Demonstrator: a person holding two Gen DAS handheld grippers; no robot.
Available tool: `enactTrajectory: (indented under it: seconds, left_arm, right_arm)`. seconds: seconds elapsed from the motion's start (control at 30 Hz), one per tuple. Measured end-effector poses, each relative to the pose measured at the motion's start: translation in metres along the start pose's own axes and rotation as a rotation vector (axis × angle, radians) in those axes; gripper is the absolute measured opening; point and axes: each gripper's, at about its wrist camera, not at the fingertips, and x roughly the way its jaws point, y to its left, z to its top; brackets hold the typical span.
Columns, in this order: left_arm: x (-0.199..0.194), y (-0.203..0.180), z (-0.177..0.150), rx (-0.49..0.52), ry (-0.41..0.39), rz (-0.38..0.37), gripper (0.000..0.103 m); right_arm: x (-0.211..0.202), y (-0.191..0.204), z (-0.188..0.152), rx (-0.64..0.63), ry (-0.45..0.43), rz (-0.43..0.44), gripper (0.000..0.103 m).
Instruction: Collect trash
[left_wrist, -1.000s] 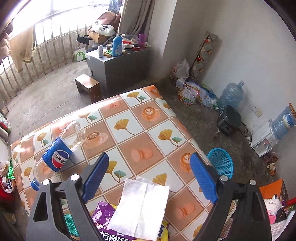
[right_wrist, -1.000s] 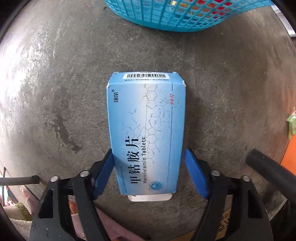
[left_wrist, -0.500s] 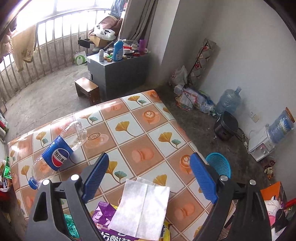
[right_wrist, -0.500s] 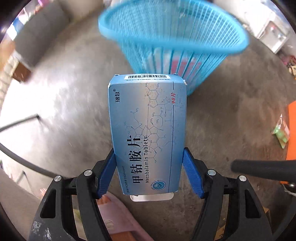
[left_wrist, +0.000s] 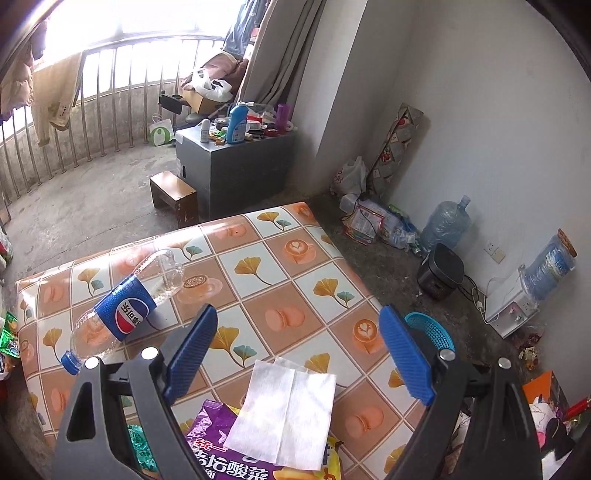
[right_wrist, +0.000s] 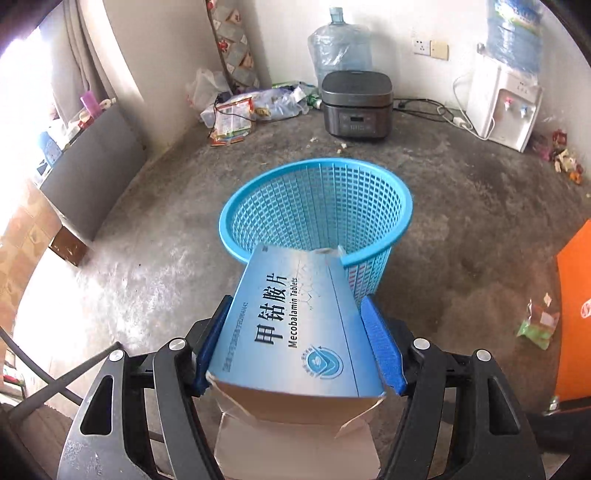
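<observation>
Looking along the left gripper (left_wrist: 295, 354), I see its jaws standing wide apart over the tabletop (left_wrist: 280, 284) with nothing between them; beneath lie a white tissue (left_wrist: 284, 413) draped on a purple snack bag (left_wrist: 229, 461), and off to the side an empty Pepsi bottle (left_wrist: 122, 314) on its side. The tissue looks limp and feather-light, best pinched at an edge; the bottle would be light, smooth and prone to roll, so I'd take it across the labelled middle. From the right gripper (right_wrist: 295, 332), the jaws are clamped on a blue Mecobalamin tablet box (right_wrist: 291, 325), its torn flap hanging open, held just before the blue mesh wastebasket (right_wrist: 317, 206) on the floor. Thin card, probably nearly weightless, crushable if squeezed.
</observation>
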Motion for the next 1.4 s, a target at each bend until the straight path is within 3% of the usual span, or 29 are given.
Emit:
enactTrajectory:
  seconds: [0.07, 0.13, 0.4, 0.5, 0.67, 0.87, 1.03, 1.27, 1.4]
  left_arm:
    - [0.0, 0.004, -0.001, -0.011, -0.001, -0.003, 0.087]
    - [-0.002, 0.008, -0.002, -0.02, -0.004, -0.007, 0.087]
    - [-0.009, 0.018, -0.005, -0.034, -0.017, -0.01, 0.087]
    - [-0.009, 0.021, -0.006, -0.04, -0.018, -0.011, 0.087]
    - [-0.003, 0.02, -0.008, -0.044, -0.003, -0.019, 0.087]
    - [0.008, 0.017, -0.011, -0.047, 0.026, -0.027, 0.087]
    - [0.014, 0.017, -0.012, -0.043, 0.049, -0.009, 0.087]
    - [0.027, 0.014, -0.014, -0.041, 0.086, 0.022, 0.087]
    - [0.036, 0.009, -0.015, -0.028, 0.112, 0.039, 0.087]
  right_arm:
    - [-0.009, 0.01, 0.01, 0.009, 0.003, -0.002, 0.047]
    - [-0.013, 0.024, 0.028, 0.024, 0.018, -0.019, 0.047]
    - [-0.04, 0.031, 0.045, 0.079, 0.028, -0.018, 0.047]
    - [-0.043, 0.028, 0.037, 0.087, 0.048, -0.034, 0.055]
    - [-0.016, 0.027, -0.022, 0.128, 0.233, -0.111, 0.07]
    - [0.065, 0.027, -0.151, 0.176, 0.706, -0.253, 0.071]
    - [0.098, 0.003, -0.225, 0.27, 0.949, -0.351, 0.071]
    - [0.114, -0.064, -0.271, 0.472, 1.038, -0.542, 0.077]
    - [0.122, -0.088, -0.299, 0.566, 1.093, -0.582, 0.077]
